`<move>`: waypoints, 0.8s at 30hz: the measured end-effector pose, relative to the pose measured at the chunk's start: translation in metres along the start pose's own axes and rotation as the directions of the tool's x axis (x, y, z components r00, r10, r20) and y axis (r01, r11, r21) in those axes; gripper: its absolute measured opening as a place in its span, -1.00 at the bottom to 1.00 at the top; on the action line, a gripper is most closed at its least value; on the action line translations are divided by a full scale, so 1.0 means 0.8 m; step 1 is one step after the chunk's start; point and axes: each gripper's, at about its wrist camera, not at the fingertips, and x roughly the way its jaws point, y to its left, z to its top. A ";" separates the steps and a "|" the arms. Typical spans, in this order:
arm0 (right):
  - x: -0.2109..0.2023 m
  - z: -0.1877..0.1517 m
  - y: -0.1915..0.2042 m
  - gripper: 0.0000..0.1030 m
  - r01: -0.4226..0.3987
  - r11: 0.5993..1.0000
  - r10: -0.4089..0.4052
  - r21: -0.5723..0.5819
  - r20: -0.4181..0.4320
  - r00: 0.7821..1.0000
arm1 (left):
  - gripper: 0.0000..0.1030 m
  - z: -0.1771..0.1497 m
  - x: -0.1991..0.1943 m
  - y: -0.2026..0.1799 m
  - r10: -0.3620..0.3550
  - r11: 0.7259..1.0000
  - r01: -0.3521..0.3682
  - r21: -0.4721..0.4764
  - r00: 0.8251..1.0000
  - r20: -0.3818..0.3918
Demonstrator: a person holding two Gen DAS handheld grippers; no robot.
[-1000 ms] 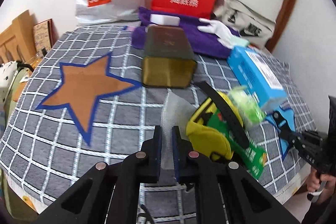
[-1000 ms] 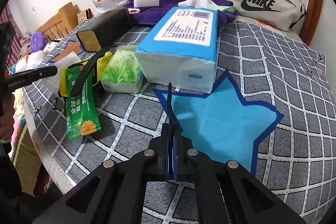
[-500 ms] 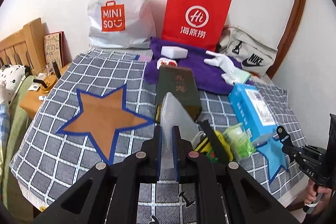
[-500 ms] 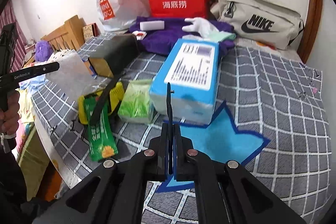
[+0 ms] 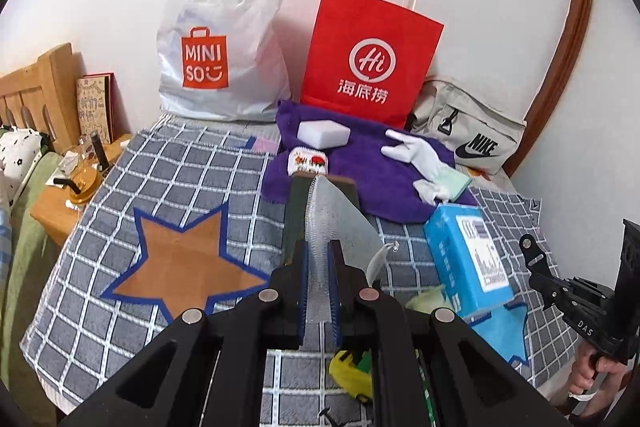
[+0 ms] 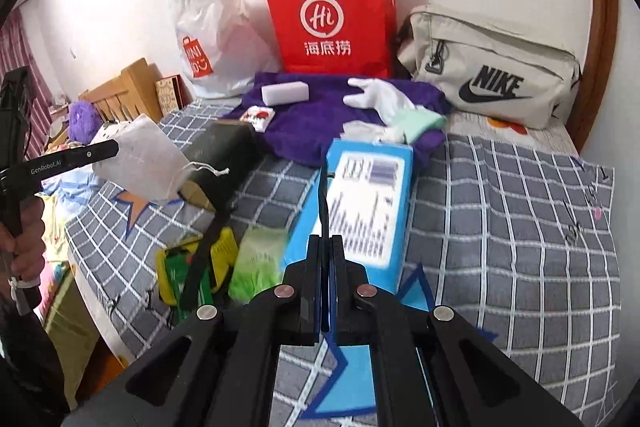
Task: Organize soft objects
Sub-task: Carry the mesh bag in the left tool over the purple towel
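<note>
The checked bedspread [image 5: 192, 187] filled the lower frame. At centre, a light, limp mesh drawstring pouch [image 5: 332, 223] was held aloft, pinched at one edge by the left gripper [image 5: 318, 291]. The right gripper [image 6: 326, 291] was seen closed, nothing gripped. The pouch's seamed edge was judged the best hold.

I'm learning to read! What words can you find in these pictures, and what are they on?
"MINI SO" on the white plastic bag.
"Hi" with "海底捞" below it on the red paper bag.
"NIKE" on the beige pouch.
"GenRobot.AI" on the left gripper.
"DAS" on the right gripper.
The blue tissue pack has a label too blurred to read.
</note>
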 end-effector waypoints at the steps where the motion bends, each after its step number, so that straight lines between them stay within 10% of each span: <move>1: 0.001 0.008 -0.001 -0.94 -0.003 1.000 0.003 -0.002 0.006 1.000 | -0.82 0.006 0.001 -0.001 -0.003 1.000 0.003 0.000 1.000 0.005; 24: 0.076 0.107 -0.025 -0.94 0.009 1.000 -0.009 -0.005 0.002 1.000 | -0.82 0.082 0.081 -0.012 0.012 1.000 -0.012 0.001 1.000 -0.020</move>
